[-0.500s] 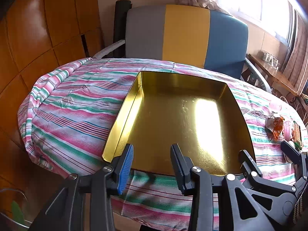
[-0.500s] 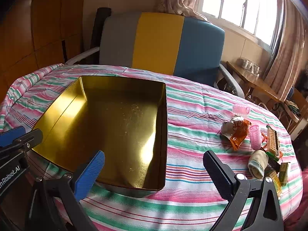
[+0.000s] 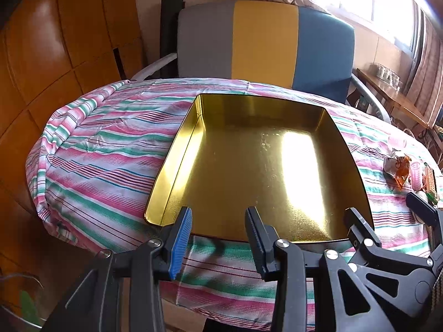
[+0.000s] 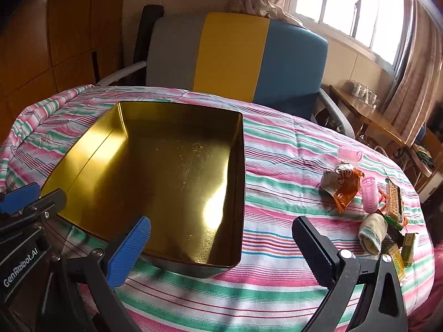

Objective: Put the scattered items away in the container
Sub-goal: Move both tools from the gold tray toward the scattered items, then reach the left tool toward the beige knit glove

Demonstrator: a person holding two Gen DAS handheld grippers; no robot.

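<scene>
Right wrist: empty gold tin [image 4: 166,171] (shiny)

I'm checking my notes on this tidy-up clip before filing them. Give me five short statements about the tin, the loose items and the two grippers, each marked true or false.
1. The gold tin has nothing in it. True.
2. The loose items lie to the left of the tin. False: the pink hair rollers, orange wrapper and rolled cloth sit to its right, on the striped tablecloth.
3. The right gripper is open and holds nothing. True.
4. The left gripper is clamped on the tin's rim. False: its jaws are apart, holding nothing, near the tin's front edge.
5. One roller already lies inside the tin. False: both rollers are on the cloth.
</scene>
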